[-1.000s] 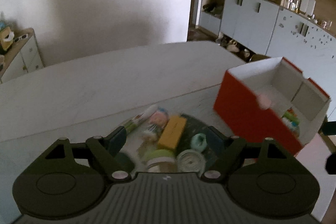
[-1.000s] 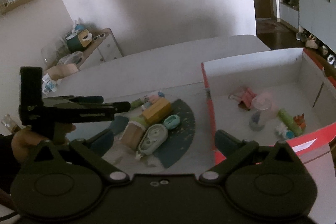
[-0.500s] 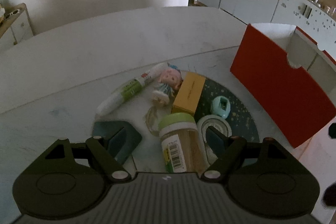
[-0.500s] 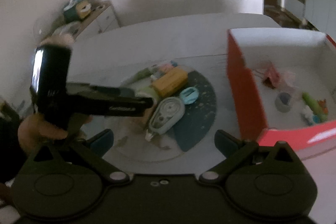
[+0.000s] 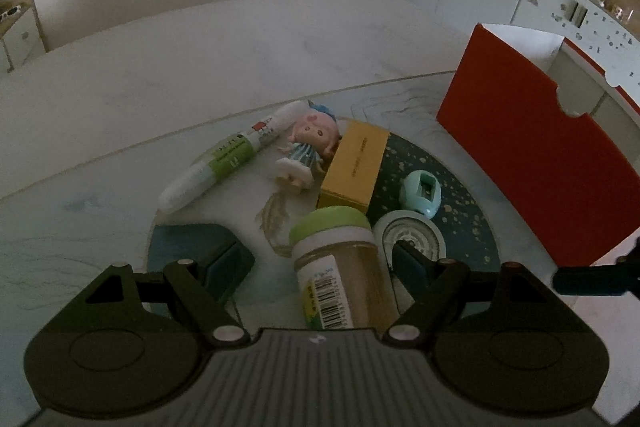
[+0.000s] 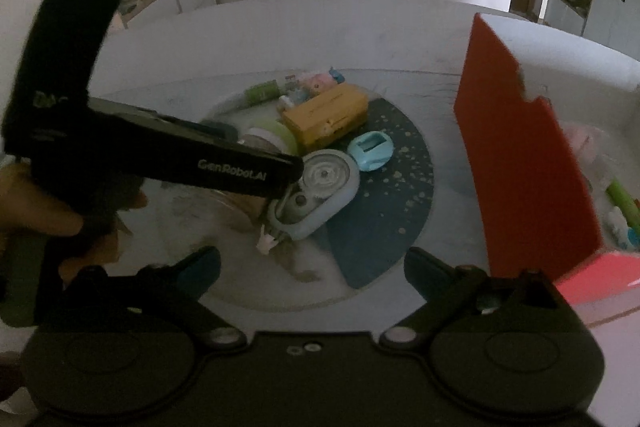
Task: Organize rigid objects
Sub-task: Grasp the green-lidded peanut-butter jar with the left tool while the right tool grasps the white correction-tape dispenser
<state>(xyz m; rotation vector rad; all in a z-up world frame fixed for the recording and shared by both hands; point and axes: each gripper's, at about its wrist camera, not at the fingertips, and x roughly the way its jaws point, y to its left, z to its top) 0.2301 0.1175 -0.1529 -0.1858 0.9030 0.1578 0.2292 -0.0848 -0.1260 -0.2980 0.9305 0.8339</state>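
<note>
Left wrist: left claw (image 5: 320, 263) spread around the green-lid jar (image 5: 340, 263), pads not pressing. Tube, doll, yellow box unsorted on bench (image 5: 200, 67).

Right wrist: right claw (image 6: 312, 267) empty, closing slightly, above tape dispenser (image 6: 316, 195). Red box (image 6: 528, 179) holds few items; most remains.

Black left gripper (image 6: 240, 167), white "GenRobot.AI" lettering, teal-padded jaws, silver screws.

Both claws lower, nearer jar (image 5: 340, 267)
</note>
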